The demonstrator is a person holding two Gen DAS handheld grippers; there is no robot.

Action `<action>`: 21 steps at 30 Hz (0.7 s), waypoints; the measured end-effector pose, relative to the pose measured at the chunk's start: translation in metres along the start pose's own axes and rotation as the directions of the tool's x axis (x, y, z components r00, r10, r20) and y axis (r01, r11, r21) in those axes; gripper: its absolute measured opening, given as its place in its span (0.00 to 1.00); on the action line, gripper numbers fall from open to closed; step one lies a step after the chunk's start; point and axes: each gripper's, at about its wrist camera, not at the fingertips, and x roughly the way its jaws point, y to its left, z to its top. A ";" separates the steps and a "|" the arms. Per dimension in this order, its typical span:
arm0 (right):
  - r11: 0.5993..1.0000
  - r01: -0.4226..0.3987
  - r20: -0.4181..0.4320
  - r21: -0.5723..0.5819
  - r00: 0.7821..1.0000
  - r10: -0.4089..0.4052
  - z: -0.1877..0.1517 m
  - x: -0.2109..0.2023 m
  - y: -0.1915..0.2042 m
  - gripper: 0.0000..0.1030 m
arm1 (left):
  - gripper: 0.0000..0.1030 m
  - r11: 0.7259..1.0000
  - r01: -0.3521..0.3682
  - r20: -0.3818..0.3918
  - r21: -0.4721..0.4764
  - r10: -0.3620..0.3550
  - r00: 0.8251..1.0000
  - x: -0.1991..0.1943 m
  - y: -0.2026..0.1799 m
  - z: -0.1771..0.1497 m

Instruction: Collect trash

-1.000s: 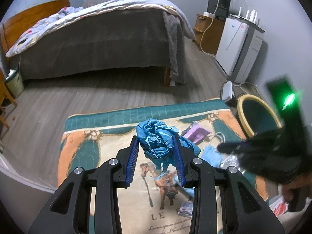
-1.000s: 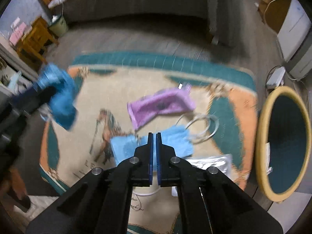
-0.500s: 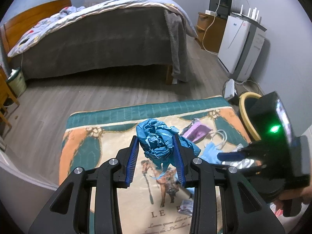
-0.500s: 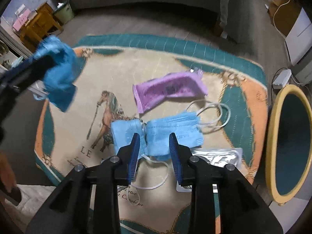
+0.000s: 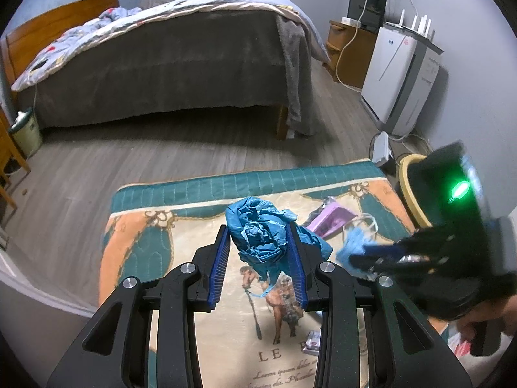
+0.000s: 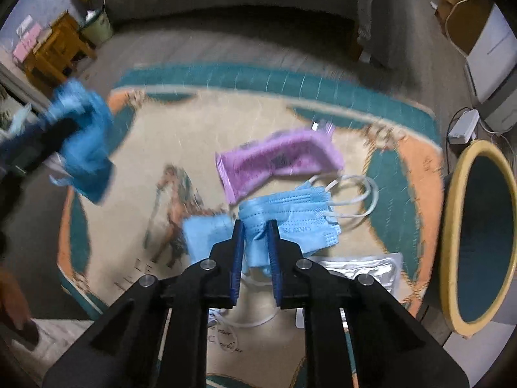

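My left gripper is shut on a crumpled blue plastic wad, held above the rug. My right gripper points steeply down at a blue face mask on the rug. Its jaws are closing, with a bunched fold of the mask between the pads. In the left wrist view the right gripper sits low at the right with blue fabric at its tips. A purple wrapper lies just beyond the mask, and a silver foil packet lies nearer. A second blue piece lies left of the jaws.
A round bin with a yellow rim stands off the rug's right edge. A bed fills the far side, with a white appliance and a power strip at the right wall. A small wrapper lies on the rug.
The right gripper went from shut to open, came down over the blue mask, then narrowed around a fold of it. The left gripper kept still with its blue wad.
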 end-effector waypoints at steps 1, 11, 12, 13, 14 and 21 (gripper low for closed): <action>1.000 -0.004 0.017 0.010 1.000 0.004 0.001 -0.009 -0.003 0.14 | 0.35 1.000 0.003 0.003 0.001 -0.003 1.000 -0.001 -0.002 0.001; 0.995 0.023 0.202 0.094 0.978 -0.042 0.008 -0.097 -0.058 0.14 | 0.35 0.998 0.037 0.000 0.050 -0.037 0.999 0.004 -0.044 0.005; 0.994 0.030 0.214 0.105 0.975 -0.052 0.007 -0.104 -0.064 0.14 | 0.35 0.998 0.040 -0.001 0.058 -0.040 0.999 0.005 -0.051 0.006; 0.992 0.043 0.229 0.114 0.971 -0.069 0.006 -0.110 -0.073 0.14 | 0.35 0.997 0.044 -0.002 0.063 -0.044 0.999 0.006 -0.056 0.006; 0.991 0.055 0.240 0.122 0.967 -0.083 0.004 -0.116 -0.080 0.14 | 0.35 0.996 0.049 -0.003 0.069 -0.049 0.999 0.007 -0.062 0.007; 0.973 0.063 0.264 0.223 0.957 -0.122 -0.011 -0.134 -0.148 0.14 | 0.35 0.988 0.082 0.000 0.130 -0.083 0.997 0.018 -0.117 0.015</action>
